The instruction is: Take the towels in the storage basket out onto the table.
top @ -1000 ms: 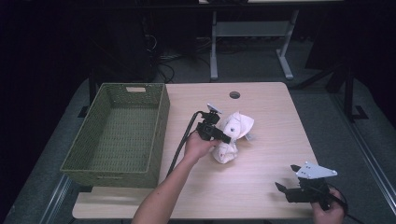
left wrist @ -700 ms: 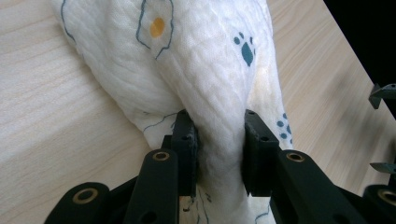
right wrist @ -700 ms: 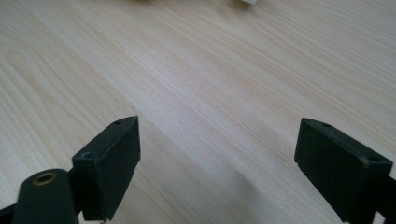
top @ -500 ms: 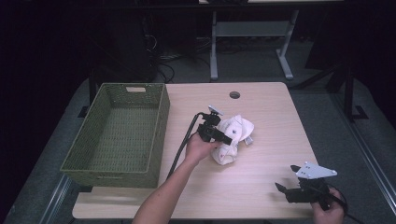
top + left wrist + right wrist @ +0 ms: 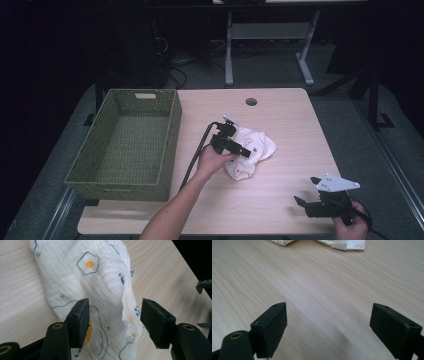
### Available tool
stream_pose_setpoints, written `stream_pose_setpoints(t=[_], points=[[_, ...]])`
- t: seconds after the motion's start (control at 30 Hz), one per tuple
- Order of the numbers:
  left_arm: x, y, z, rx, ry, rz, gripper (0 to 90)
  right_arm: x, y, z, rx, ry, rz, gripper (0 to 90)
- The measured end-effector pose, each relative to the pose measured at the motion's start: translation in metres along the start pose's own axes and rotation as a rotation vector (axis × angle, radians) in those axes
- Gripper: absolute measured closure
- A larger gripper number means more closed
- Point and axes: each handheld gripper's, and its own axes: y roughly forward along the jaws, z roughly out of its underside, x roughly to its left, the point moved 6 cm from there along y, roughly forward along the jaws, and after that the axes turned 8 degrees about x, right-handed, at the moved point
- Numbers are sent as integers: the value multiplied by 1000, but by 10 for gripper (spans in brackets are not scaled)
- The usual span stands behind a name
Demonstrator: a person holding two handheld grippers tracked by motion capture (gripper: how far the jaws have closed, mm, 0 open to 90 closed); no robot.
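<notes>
Left claw (image 5: 113, 315) open, jaws straddling crumpled white printed cloth (image 5: 250, 152) lying mid-counter (image 5: 280, 125), just right of green basket (image 5: 125, 145). Right claw (image 5: 329, 327) open too, jaws wide apart over bare wood near counter's front right corner, well apart from cloth.

Lab or office workroom: pale wood desk (image 5: 280, 120) with cable hole (image 5: 251, 102), grey carpet (image 5: 345, 115), metal stand legs (image 5: 265, 35)
</notes>
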Motion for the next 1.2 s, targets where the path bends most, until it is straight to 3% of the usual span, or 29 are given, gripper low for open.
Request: stream_pose_setpoints(t=[0.33,0.43,0.7,1.0,1.07,1.2], points=[[-3,-8,1,-36,10,9,326,0,0,0,1,1,3,140],[-4,-9,2,-43,12,29,325,0,0,0,3,0,3,140],[-2,-15,9,-51,20,23,314,0,2,0,8,-1,1,140],[-9,-20,17,-66,59,29,308,0,2,0,10,1,2,140],[-8,-20,19,-61,71,12,304,0,2,0,10,1,1,140],[-7,-21,24,-67,63,22,299,0,3,0,14,-2,2,140]])
